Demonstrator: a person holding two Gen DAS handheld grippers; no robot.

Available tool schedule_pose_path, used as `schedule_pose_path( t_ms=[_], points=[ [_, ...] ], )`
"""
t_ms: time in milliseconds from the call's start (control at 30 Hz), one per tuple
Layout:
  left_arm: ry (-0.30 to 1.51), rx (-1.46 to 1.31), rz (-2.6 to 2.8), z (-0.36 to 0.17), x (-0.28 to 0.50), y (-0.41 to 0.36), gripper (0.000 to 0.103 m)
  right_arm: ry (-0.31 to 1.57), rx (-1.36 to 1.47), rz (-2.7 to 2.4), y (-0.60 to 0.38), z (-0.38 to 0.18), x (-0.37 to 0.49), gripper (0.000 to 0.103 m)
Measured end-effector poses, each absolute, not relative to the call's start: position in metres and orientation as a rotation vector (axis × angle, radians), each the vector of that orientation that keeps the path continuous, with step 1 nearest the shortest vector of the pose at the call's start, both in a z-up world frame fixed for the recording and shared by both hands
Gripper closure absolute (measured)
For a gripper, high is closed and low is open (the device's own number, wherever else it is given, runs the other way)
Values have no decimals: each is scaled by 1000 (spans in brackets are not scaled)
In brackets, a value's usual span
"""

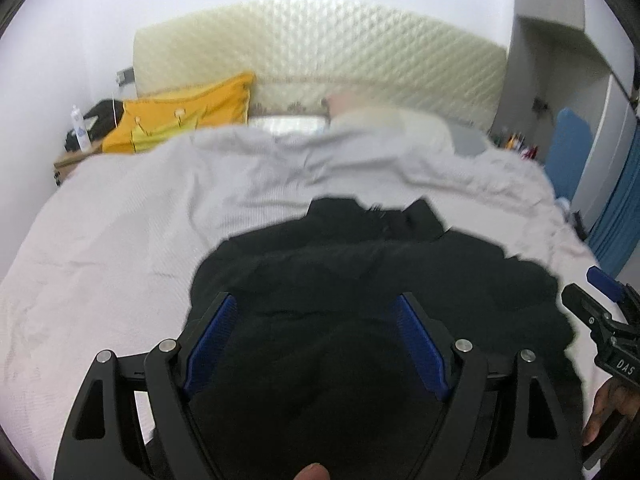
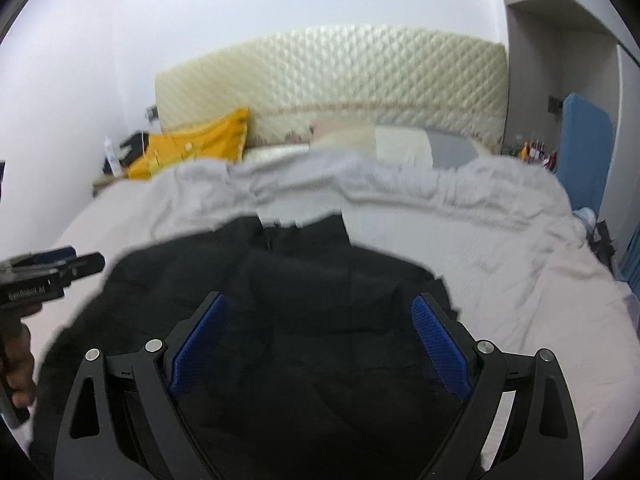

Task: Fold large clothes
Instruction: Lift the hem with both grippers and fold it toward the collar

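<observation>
Left wrist view: black garment (image 1: 360, 280) lay bunched on the bed (image 1: 120, 216) from centre toward 6 o'clock, collar end at 12 o'clock, outline uneven and rumpled; judged partly gathered, no neat fold finished, squaring and further folds outstanding. Left gripper (image 1: 316, 344) hovered above the cloth, tilted downward, jaws spread wide, nothing clamped. Right gripper (image 1: 592, 304) seen at 3 o'clock, hand (image 1: 604, 412) below it. Right wrist view: same garment from centre to 7 o'clock, bedding rumpled at 12 o'clock before the headboard (image 2: 332, 80). Right gripper (image 2: 320, 344) angled downward over the fabric, jaws released, empty. Left gripper at 9 o'clock.
</observation>
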State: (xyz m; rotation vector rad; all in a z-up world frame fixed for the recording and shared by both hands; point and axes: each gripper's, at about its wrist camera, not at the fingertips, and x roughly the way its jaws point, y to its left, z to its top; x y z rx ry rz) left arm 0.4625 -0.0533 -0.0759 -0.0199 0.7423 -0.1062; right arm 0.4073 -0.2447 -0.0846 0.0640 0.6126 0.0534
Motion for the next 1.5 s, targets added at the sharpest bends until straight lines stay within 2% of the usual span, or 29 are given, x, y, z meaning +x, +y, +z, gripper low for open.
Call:
schedule_pose_path(
  t_ms=[433,667,933,1500],
  points=[
    [545,-47,-107,100,319,-47,21,399,24,40,-217,96,271,9],
    [490,-36,-142,141,236,-44,21,370,30,31,-204,127,200,8],
    [528,-24,-166,114,177,-32,21,448,90,-2,-215,92,154,8],
    [774,-44,-153,-51,174,18,21,662,97,-39,-245,-54,120,8]
  ],
)
